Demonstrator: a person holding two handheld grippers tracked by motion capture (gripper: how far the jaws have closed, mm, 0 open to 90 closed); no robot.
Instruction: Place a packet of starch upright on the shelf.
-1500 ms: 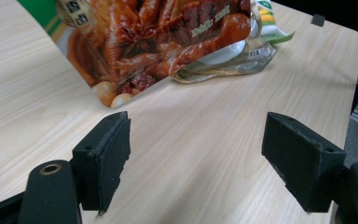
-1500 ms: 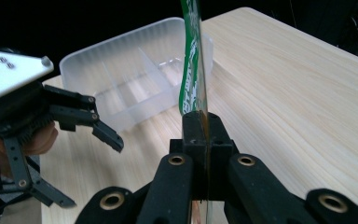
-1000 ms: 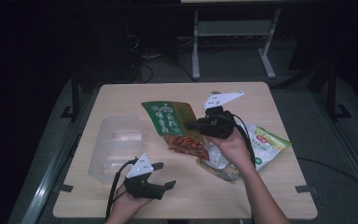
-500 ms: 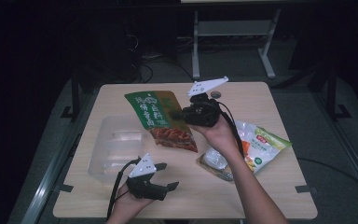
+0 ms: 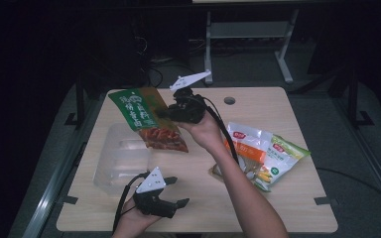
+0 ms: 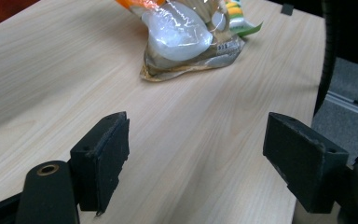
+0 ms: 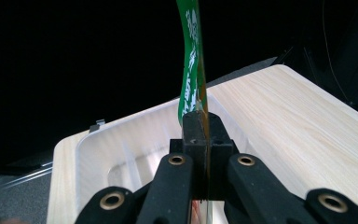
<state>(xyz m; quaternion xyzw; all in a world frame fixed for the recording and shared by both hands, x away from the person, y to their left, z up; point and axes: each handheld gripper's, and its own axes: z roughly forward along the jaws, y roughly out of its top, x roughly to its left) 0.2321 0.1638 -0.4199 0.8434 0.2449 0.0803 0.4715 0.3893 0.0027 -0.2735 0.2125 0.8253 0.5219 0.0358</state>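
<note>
My right gripper (image 5: 164, 113) is shut on a green and red snack bag (image 5: 146, 119) and holds it in the air over the table's middle left, above the far edge of a clear plastic tray (image 5: 110, 166). In the right gripper view the bag (image 7: 192, 74) stands edge-on, pinched between the closed jaws of the right gripper (image 7: 203, 140), with the tray (image 7: 121, 140) below. My left gripper (image 5: 177, 192) rests open near the table's front edge, right of the tray. Its view shows the left gripper (image 6: 196, 154) with nothing between the jaws, pointing at a clear packet (image 6: 186, 39).
Several snack packets (image 5: 260, 151) lie in a pile on the right half of the wooden table (image 5: 297, 208). A small round hole (image 5: 229, 100) sits near the far edge. A metal stand (image 5: 248, 34) rises behind the table.
The right gripper has lifted the green and red bag off the table and carried it left, toward the tray. The left gripper has stayed almost still.
</note>
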